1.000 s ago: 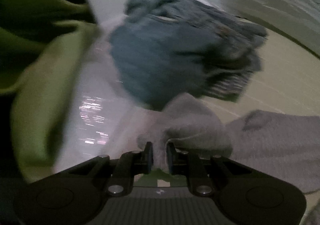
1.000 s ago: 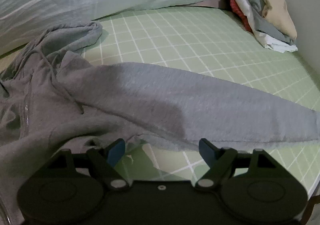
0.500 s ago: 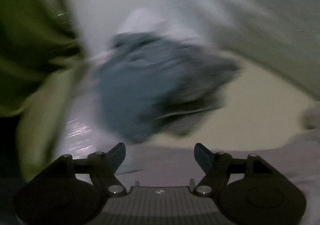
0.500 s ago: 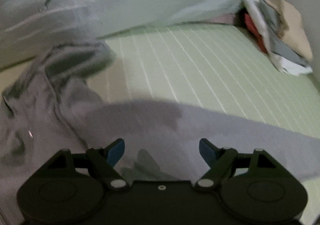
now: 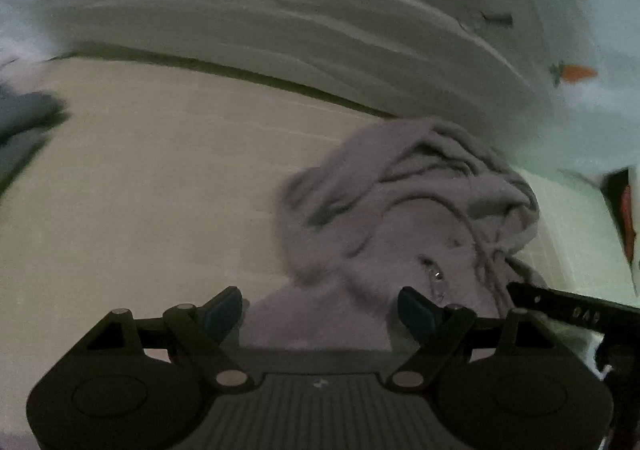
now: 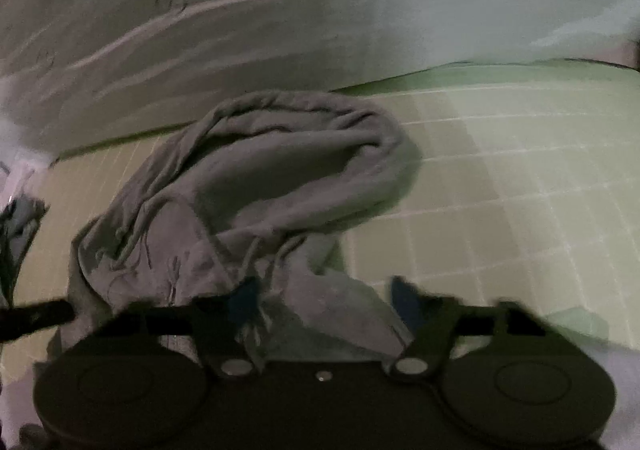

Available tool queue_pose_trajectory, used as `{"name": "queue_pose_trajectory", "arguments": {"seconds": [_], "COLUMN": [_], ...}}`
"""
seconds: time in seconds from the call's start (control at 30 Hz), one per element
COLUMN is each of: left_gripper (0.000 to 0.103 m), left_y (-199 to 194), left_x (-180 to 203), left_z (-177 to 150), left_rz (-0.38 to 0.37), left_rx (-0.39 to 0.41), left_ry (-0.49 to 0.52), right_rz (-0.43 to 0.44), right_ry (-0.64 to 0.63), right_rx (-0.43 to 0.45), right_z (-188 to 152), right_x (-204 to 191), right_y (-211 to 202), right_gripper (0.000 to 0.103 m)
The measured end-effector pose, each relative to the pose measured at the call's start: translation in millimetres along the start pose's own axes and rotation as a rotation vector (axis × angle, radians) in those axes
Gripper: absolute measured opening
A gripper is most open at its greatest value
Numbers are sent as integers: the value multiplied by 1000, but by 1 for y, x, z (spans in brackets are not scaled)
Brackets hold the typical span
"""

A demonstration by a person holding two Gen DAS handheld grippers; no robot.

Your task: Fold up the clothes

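A grey zip hoodie (image 5: 408,210) lies on the green checked bed sheet (image 5: 140,178), its hood bunched toward the pillow side. My left gripper (image 5: 320,310) is open just above the hoodie's body, near the zip pull. In the right wrist view the hoodie's hood (image 6: 288,170) and drawstrings lie straight ahead. My right gripper (image 6: 324,300) is open over the cloth below the hood, blurred by motion. Its black finger (image 5: 576,310) shows at the right edge of the left wrist view.
A pale bedcover with carrot prints (image 6: 240,10) rises behind the sheet (image 6: 500,178). Blue-grey clothes (image 5: 24,118) lie at the far left of the left wrist view. A red and white item (image 5: 628,218) shows at its right edge.
My left gripper let go of the grey cloth, opened, and swung right from the blue clothes to the hoodie. My right gripper moved left from the sleeve toward the hood.
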State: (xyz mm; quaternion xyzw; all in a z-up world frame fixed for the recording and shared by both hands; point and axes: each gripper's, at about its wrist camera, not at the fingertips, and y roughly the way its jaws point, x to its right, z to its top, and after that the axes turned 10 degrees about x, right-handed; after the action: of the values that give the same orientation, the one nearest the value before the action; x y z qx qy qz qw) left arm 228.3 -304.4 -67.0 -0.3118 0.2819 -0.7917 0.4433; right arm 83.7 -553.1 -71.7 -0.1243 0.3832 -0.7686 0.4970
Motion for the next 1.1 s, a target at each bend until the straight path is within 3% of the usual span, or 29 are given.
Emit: {"name": "queue_pose_trajectory", "arguments": {"seconds": [0.03, 0.07, 0.1, 0.2, 0.27, 0.43, 0.5, 0.53, 0.57, 0.63, 0.67, 0.7, 0.73, 0.8, 0.93, 1.1], "left_gripper": [59, 35, 17, 16, 16, 17, 25, 27, 32, 54, 68, 75, 76, 76, 75, 69], "left_y": [8, 14, 22, 46, 58, 39, 32, 28, 24, 17, 13, 10, 6, -10, -49, -98], "left_x": [0, 3, 5, 17, 27, 25, 24, 24, 24, 23, 22, 22, 21, 13, -10, -40], "left_z": [2, 5, 10, 31, 42, 48, 50, 51, 53, 55, 56, 57, 58, 42, -7, -69], "left_rz": [1, 7, 1, -61, -64, -42, -33, -29, -25, -16, -12, -8, -3, 6, 26, 51], "left_rx": [-6, -8, -12, -12, 13, 71, 94, 106, 118, 141, 153, 164, 176, 171, 132, 84], "left_ry": [10, 25, 39, 87, 137, 127, 123, 121, 119, 114, 112, 110, 108, 88, 32, -37], "right_rz": [-7, -6, -5, -48, -89, -162, -174, -169, -174, -206, -218, -224, -229, -240, -278, -261], "right_ry": [-28, -49, -57, -84, -99, -120, -131, -127, -130, -151, -153, -135, -114, -70, 4, 63], "right_rx": [2, 7, 15, 40, 57, 120, 146, 143, 129, 123, 152, 173, 191, 227, 173, 114], "right_z": [0, -1, -1, 9, 25, 81, 101, 107, 112, 113, 109, 100, 89, 67, -3, -60], "right_x": [-1, 0, 1, 10, 16, 27, 29, 31, 32, 32, 31, 35, 41, 51, 71, 67], "right_y": [1, 2, 2, 10, 23, 62, 75, 81, 84, 77, 66, 49, 30, -7, -69, -106], "right_gripper": [22, 14, 13, 10, 10, 9, 9, 13, 24, 45, 57, 64, 72, 73, 73, 73]}}
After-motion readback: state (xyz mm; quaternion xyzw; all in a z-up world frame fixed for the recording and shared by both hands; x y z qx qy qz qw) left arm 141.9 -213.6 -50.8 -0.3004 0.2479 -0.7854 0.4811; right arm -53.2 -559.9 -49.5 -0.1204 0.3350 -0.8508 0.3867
